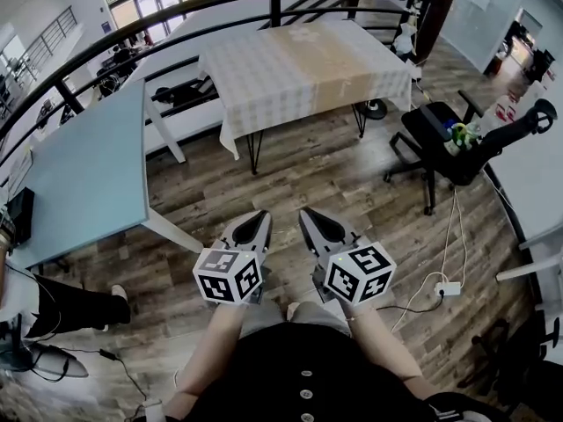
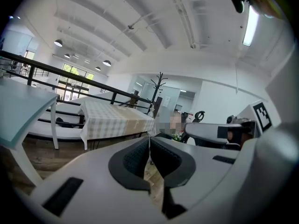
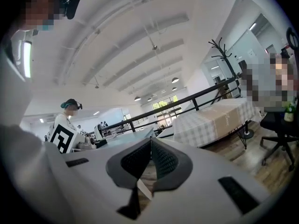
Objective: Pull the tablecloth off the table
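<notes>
A pale checked tablecloth (image 1: 303, 69) with a tan stripe covers a table on thin black legs, far ahead of me across the wooden floor. It also shows in the left gripper view as the tablecloth (image 2: 114, 118), and in the right gripper view as the tablecloth (image 3: 219, 120). My left gripper (image 1: 261, 219) and right gripper (image 1: 304, 215) are held side by side close to my body, well short of the table. Both have their jaws together with nothing between them, as the left gripper (image 2: 149, 141) and the right gripper (image 3: 150, 143) show in their own views.
A light blue table (image 1: 84, 170) stands at my left. A black office chair (image 1: 449, 143) with a bottle on it stands at the right. A curved black railing (image 1: 176, 16) runs behind the covered table. Cables and a power strip (image 1: 447, 288) lie on the floor. Another person with grippers (image 3: 63, 129) stands nearby.
</notes>
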### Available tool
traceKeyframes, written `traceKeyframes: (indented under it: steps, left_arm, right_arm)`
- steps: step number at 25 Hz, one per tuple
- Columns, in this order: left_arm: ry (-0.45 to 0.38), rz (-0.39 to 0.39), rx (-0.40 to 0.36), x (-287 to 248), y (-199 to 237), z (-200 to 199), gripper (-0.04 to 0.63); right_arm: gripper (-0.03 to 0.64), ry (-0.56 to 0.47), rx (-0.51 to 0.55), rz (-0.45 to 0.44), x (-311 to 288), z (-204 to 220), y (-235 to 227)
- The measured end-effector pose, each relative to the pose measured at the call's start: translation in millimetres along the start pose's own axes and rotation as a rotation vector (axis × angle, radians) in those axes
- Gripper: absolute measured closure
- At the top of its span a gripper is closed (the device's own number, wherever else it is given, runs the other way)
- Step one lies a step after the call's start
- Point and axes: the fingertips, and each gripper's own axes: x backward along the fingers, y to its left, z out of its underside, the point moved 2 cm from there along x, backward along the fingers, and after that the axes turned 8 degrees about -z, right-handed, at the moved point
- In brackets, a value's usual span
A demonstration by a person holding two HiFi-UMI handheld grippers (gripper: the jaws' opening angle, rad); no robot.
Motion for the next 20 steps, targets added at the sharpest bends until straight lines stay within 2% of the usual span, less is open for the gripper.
traceKeyframes:
  steps: [6,11,16,20]
  left_arm:
    - [0.0,-0.026,0.037,-8,-9,10,0.574]
    - [0.026,-0.028,0.035,-26,-12,18,0.574]
    - [0.024,-0.028,0.035,-56,8,8,0.574]
    - [0.029,0.004,0.049,-95,33,-8,0.574]
  right_arm:
    - [0.589,0.046,-0.023,-0.045,6,11,-11]
    - [0.589,0.062,-0.042,-0.024,7,19,-33]
    - [0.589,0.059,-0.05,0.003,-19,12,-62]
    - [0.589,0.083,-0.054,0.03,-57,6,-92]
